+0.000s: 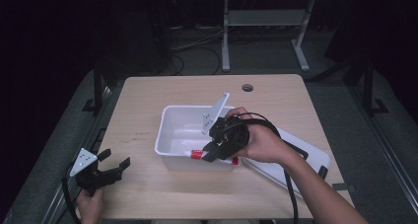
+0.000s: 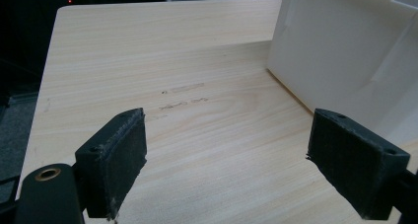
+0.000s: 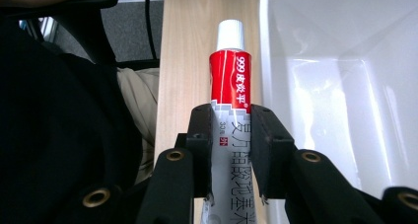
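Right tool (image 1: 215,151) clamped on red-and-white ointment tube (image 3: 230,81), held over near rim of white rectangular plastic bin (image 1: 170,130), mid-bench (image 1: 148,95). Left tool (image 1: 114,165) jaws apart, near-left bench corner.

The tube (image 3: 229,93) is red and white with a white cap, the bin (image 1: 172,135) white, the table (image 1: 148,100) pale wood-grain.

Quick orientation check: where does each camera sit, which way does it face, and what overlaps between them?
High view: above the near table edge, looking forward and down at the light wooden table; both forearms enter from below.
Left gripper view: rides the left gripper, facing across the tabletop, jaws apart.
Right gripper view: rides the right gripper, jaws clamping the red-and-white ointment tube.
Shared: all three show the white rectangular plastic bin.
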Demonstrator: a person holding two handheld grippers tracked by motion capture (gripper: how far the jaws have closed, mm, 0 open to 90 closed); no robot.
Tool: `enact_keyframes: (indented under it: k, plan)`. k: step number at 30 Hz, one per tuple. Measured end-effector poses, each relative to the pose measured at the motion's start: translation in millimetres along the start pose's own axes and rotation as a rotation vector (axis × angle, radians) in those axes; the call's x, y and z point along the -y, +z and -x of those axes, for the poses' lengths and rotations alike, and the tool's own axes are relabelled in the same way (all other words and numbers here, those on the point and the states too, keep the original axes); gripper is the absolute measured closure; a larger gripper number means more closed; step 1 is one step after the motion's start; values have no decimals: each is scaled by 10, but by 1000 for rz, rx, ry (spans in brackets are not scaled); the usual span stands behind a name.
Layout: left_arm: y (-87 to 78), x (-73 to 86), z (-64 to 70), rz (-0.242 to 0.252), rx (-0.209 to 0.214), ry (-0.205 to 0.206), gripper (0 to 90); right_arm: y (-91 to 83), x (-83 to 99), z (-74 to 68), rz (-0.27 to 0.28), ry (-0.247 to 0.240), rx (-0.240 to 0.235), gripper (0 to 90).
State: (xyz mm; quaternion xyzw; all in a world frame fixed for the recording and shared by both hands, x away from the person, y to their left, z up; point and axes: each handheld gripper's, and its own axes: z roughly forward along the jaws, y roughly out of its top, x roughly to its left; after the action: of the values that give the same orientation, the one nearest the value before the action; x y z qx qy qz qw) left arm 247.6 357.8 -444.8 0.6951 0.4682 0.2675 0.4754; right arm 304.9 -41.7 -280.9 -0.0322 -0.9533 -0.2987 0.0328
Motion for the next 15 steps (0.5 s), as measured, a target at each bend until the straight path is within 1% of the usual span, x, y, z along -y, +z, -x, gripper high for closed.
enact_keyframes:
  k: [5,15]
  plan:
    - [-5,-2,-5,1,-1,5,141,6,-34,75,-4,6,0,719]
    - [-4,0,-7,3,-1,3,141,31,-75,208,-12,22,4,719]
